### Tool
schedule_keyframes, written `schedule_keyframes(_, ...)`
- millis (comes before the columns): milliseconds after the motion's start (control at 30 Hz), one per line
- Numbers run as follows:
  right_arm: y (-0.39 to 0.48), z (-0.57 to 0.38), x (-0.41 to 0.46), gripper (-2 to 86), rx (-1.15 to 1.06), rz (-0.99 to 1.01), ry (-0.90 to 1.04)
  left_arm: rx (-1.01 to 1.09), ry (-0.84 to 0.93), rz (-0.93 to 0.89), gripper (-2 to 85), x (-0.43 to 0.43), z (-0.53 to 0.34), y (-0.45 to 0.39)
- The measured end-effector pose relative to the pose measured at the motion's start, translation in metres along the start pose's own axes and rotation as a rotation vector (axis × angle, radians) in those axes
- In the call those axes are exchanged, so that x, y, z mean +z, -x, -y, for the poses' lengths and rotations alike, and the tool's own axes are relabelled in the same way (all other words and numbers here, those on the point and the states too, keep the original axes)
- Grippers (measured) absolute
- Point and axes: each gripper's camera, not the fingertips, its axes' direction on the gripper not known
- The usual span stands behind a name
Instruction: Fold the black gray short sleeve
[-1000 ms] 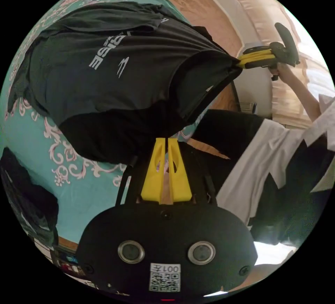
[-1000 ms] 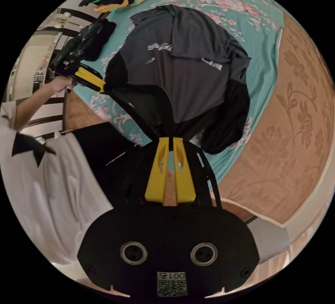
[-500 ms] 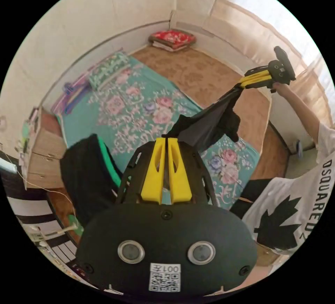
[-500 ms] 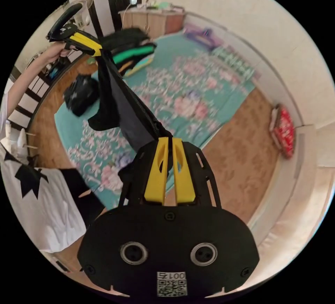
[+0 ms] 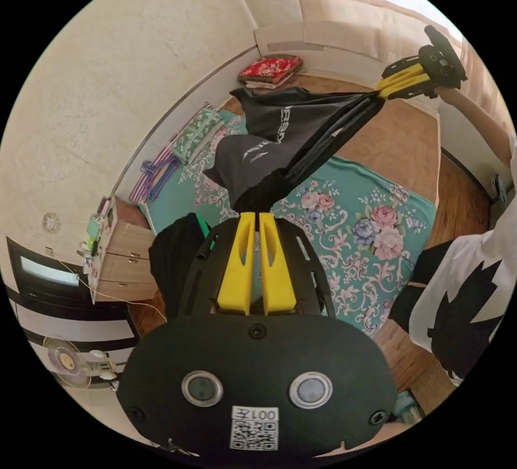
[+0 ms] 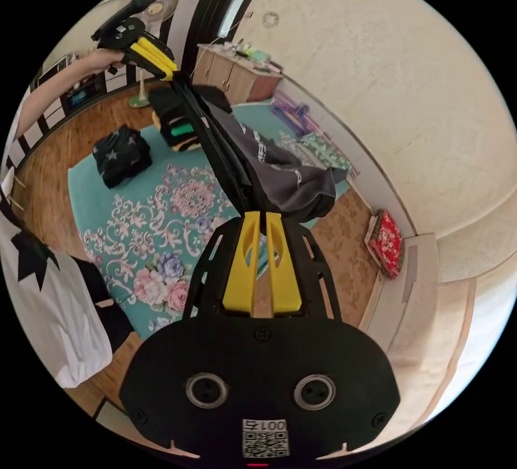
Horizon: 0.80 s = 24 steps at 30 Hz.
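Two hand-held grippers, left [image 5: 257, 217] and right [image 6: 262, 216], each clamped on the shirt [image 5: 280, 135], stretch it above the rug [image 5: 366, 232], its sleeves bunched out of sight.

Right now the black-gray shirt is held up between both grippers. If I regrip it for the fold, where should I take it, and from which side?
Probably along the taut hem edge of the shirt, stretched between the left gripper and the right gripper. It is straight and clear of the floral mat. Come from the person's side: the body billows away toward the wall.
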Motion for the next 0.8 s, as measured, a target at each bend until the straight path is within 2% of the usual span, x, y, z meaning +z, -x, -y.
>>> schedule_keyframes(100,0.051,-0.034,0.05,1.3,-0.005,0.061,0.115,0.009,0.062,-0.026,-0.9,0.064,-0.049,-0.046)
schedule_keyframes(267,0.152,-0.114,0.167,1.4,0.044,0.312,0.418,0.042,0.352,-0.166,-0.9,0.19,-0.135,-0.146)
schedule_keyframes(433,0.231,-0.169,0.217,1.3,0.002,0.482,0.614,0.111,0.541,-0.251,-0.9,0.248,-0.199,-0.202)
schedule_keyframes(567,0.245,-0.189,0.221,1.4,0.029,0.558,0.649,0.034,0.591,-0.327,-0.9,0.275,-0.235,-0.192)
schedule_keyframes(800,0.22,-0.214,0.23,1.5,0.201,0.642,0.637,0.069,0.611,-0.378,-0.9,0.317,-0.271,-0.163)
